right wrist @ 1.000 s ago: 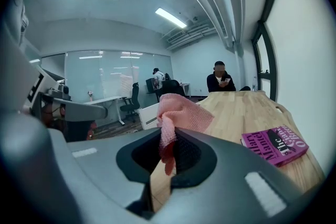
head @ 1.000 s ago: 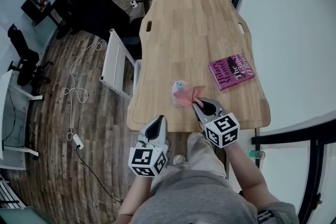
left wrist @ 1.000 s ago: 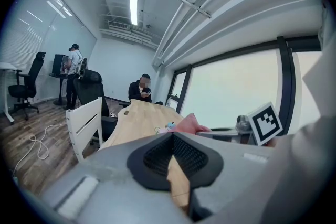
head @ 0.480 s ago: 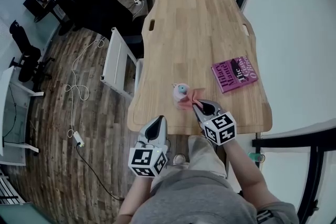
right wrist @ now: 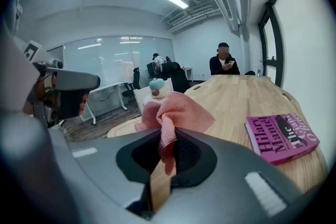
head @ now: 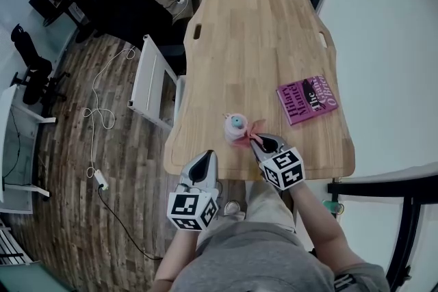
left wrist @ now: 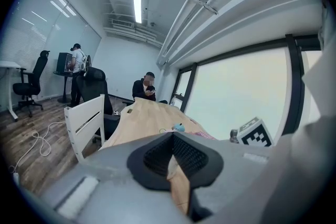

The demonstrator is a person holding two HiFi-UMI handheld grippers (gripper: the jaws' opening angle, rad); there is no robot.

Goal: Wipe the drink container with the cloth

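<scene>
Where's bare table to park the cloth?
Bare: the whole far half of the table beyond the book, and the strip between book and left edge. Crowded: near edge, where drink container, cloth and right tool bunch.

Head view steeply down, gripper views low, sharing table [head: 260, 31]
</scene>
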